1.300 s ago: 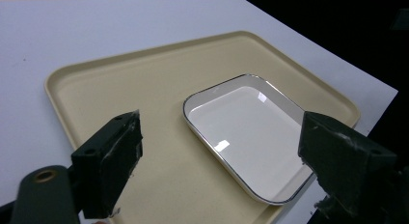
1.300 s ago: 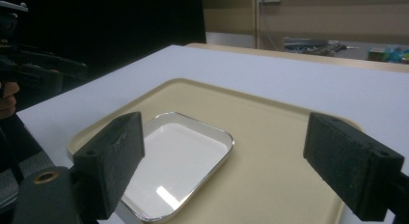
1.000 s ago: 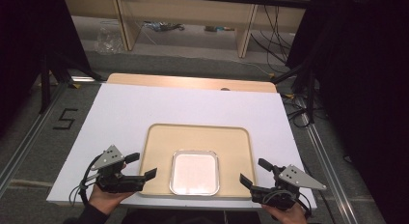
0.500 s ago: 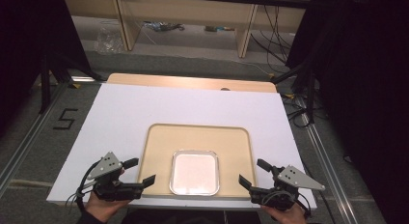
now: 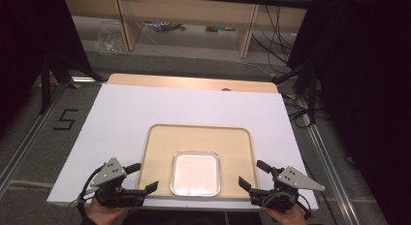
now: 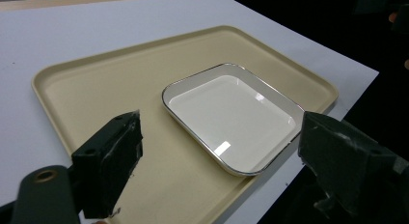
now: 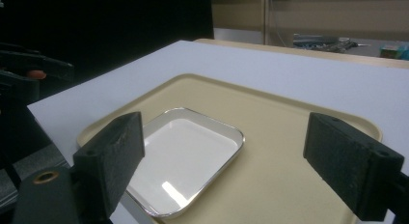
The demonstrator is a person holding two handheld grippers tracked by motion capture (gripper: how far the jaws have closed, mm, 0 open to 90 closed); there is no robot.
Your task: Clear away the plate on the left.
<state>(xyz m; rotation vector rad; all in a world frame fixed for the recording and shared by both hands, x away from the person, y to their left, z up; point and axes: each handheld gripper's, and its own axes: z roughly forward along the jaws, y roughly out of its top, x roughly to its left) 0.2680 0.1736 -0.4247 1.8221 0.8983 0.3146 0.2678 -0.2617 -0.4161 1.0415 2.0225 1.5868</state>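
A shallow white dish with a silvery rim lies empty on a beige tray, in the tray's near half and close to its near edge. The tray sits on the white worktop, toward the person's side.

The left gripper hangs off the tray's near-left corner, its jaws spread wide with nothing between them. In the left gripper view the dish lies ahead between the jaws and apart from both, and the tray runs beneath them.

The right gripper sits off the tray's near-right corner, also wide open and holding nothing. In the right gripper view the dish shows ahead and low between the jaws, untouched, with the tray stretching beyond it.

Judging from this, the work has barely begun. Both grippers flank the tray from outside it and neither touches dish or tray. Nothing is in the dish, and nothing else lies on the worktop to go into it. What is left seems to be the whole handling step: closing in on the dish or the tray rim, gripping, and moving it. Which of the two is meant I cannot tell.
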